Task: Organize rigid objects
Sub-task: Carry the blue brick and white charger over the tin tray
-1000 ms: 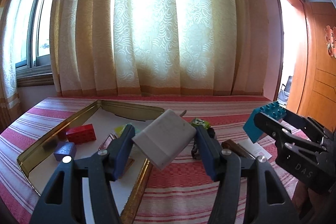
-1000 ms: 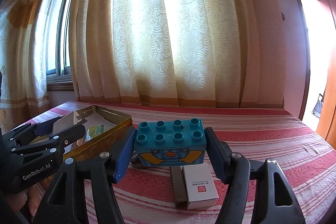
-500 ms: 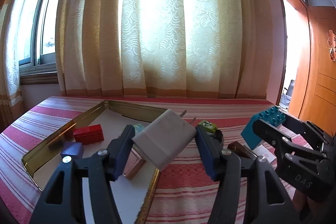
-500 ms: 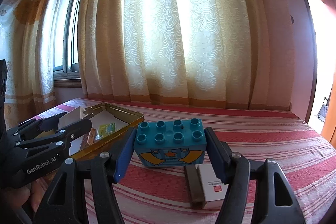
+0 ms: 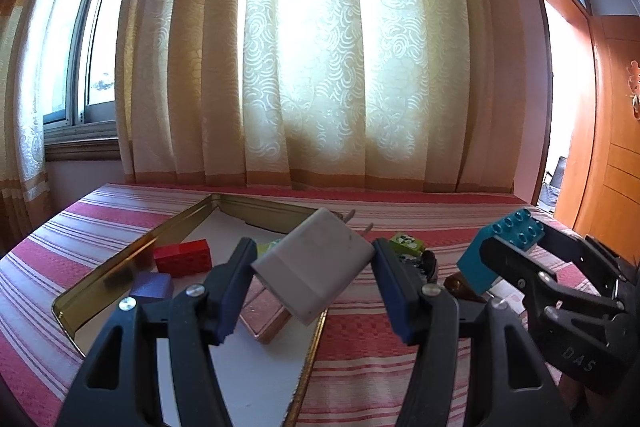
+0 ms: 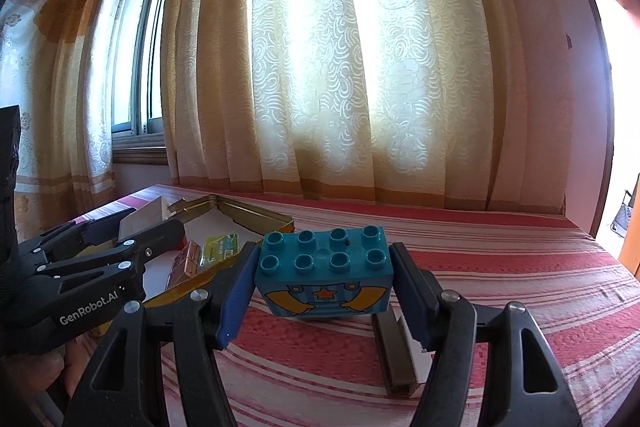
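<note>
The work surface is a bed covered with a red-and-white striped cloth (image 5: 380,347). Behind its far edge hangs a cream patterned curtain with orange bands (image 5: 320,67). A window (image 5: 92,67) stands at the left, and an orange wooden door (image 5: 616,147) at the right.

A shallow gold-rimmed metal tin tray (image 5: 132,247) lies toward the bed's left side. Inside it rest a red studded toy brick (image 5: 183,258), a purple block (image 5: 152,286) and a pinkish flat card (image 5: 264,311).

The left tongs (image 5: 314,269) are clamped on a white plug-in charger cube (image 5: 314,267), held tilted above the tray's right rim, prongs pointing away. The right tongs (image 6: 324,275) are clamped on a teal studded toy brick with a star-and-arms print (image 6: 326,273), held studs-up above the cloth, right of the tray. Below it, partly hidden, lies a small white-and-brown box (image 6: 394,355). A green printed block (image 5: 407,242) sits just right of the tray.

Compared with one second earlier, both grips are unchanged. The tray contents sit slightly lower and farther right in the left wrist view; the box appears lower and more hidden in the right wrist view.
</note>
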`<state>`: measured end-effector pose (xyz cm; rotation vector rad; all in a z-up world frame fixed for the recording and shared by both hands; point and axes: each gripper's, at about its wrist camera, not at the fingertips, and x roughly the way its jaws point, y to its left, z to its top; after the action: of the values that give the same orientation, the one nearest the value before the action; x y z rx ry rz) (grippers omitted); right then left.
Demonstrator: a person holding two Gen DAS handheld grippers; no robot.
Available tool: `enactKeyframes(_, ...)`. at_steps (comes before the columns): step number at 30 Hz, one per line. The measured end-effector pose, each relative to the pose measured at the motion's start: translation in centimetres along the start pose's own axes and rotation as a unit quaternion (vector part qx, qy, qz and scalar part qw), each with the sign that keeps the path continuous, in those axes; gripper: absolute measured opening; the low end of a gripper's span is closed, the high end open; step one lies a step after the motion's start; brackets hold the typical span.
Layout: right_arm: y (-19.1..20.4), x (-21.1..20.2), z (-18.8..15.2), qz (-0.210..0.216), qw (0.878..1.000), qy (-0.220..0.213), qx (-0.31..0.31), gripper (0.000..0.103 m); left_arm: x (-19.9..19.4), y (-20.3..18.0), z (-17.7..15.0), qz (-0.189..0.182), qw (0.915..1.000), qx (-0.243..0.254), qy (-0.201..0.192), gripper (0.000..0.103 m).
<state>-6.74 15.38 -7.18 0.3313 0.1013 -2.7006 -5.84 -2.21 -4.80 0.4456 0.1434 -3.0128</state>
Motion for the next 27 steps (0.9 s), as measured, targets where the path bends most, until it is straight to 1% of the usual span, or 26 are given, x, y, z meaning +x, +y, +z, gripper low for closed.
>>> enactKeyframes(27, 3.5, 1.1, 0.2, 0.03, 0.999, 0.008, -0.027, 0.067, 0.0, 3.4, 0.0, 0.013, 0.9997, -0.021, 0.006, 0.059)
